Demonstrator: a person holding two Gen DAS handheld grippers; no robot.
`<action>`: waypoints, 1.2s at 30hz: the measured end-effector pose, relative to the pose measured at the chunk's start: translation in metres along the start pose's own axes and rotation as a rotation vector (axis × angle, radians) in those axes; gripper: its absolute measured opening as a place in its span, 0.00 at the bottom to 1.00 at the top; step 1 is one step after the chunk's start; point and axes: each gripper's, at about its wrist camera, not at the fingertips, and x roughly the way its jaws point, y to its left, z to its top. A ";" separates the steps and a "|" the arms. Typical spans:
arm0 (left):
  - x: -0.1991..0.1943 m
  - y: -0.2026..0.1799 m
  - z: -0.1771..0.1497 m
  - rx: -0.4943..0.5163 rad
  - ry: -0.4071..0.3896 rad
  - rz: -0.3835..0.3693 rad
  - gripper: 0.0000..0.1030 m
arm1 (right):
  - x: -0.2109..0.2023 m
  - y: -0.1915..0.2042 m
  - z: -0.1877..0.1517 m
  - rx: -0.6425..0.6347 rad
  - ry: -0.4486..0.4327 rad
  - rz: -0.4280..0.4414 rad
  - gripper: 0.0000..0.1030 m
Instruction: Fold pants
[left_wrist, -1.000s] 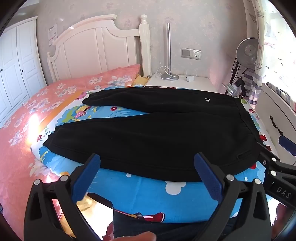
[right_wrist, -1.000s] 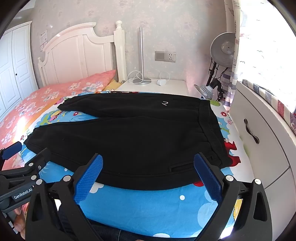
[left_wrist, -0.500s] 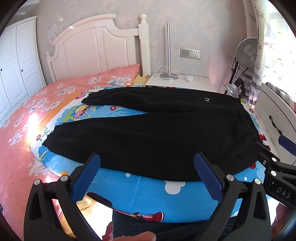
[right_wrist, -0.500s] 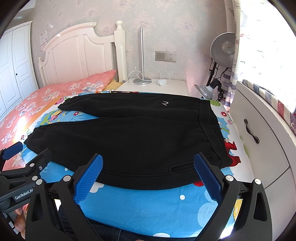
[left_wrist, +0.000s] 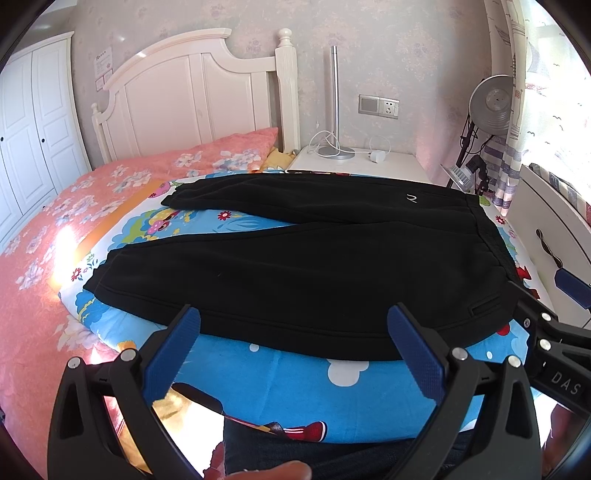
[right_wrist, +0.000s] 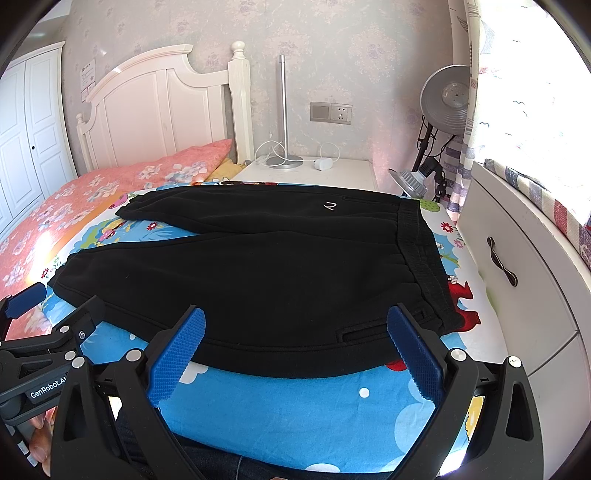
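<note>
Black pants (left_wrist: 306, 273) lie flat on a blue cartoon-print sheet (left_wrist: 295, 384), waistband to the right, two legs spread toward the left; they also show in the right wrist view (right_wrist: 258, 280). My left gripper (left_wrist: 295, 332) is open and empty, just short of the pants' near edge at the near leg. My right gripper (right_wrist: 295, 332) is open and empty, just short of the near edge by the hip pocket (right_wrist: 364, 330). The right gripper shows at the right edge of the left wrist view (left_wrist: 554, 339); the left gripper shows at the left edge of the right wrist view (right_wrist: 48, 332).
A pink floral quilt (left_wrist: 48, 236) covers the bed's left side. A white headboard (left_wrist: 184, 99) stands behind. A white nightstand (left_wrist: 362, 162) holds a lamp base and charger. A white drawer unit (right_wrist: 517, 280) stands close on the right, with a fan (right_wrist: 447, 99) behind.
Both views have shifted very slightly; the pants and both grippers stay essentially where they were.
</note>
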 end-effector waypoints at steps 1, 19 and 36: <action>0.000 0.000 0.000 0.000 0.001 0.000 0.98 | 0.000 0.000 0.000 0.000 0.000 0.000 0.93; 0.000 -0.002 -0.002 -0.001 0.003 -0.004 0.98 | 0.000 -0.001 0.000 0.000 0.001 0.000 0.93; 0.000 -0.001 -0.001 -0.002 0.004 -0.005 0.98 | 0.000 -0.001 -0.001 0.000 0.002 0.001 0.93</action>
